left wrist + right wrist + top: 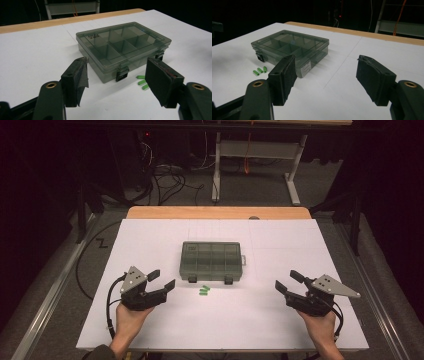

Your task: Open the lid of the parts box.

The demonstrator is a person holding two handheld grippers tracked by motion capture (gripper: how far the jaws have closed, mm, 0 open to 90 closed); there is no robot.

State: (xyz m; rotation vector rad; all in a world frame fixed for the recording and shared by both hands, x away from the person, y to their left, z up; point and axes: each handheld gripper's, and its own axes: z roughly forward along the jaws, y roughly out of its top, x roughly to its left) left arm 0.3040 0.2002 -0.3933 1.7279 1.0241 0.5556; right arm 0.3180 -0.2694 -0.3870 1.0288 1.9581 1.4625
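Three green pegs (204,291) lie loose mid-bench, just before the latched compartment box (211,261); none stowed yet. Left hand-held gripper (163,280) and right hand-held gripper (287,282): jaws apart, empty, near the bench's front corners.

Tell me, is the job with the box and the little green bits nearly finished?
Not yet, it looks barely begun. The grey box has its lid down and both front latches look closed. Three green pieces lie loose on the white table in front of it. The left gripper and right gripper are open, holding nothing. Everything seems still left to do.
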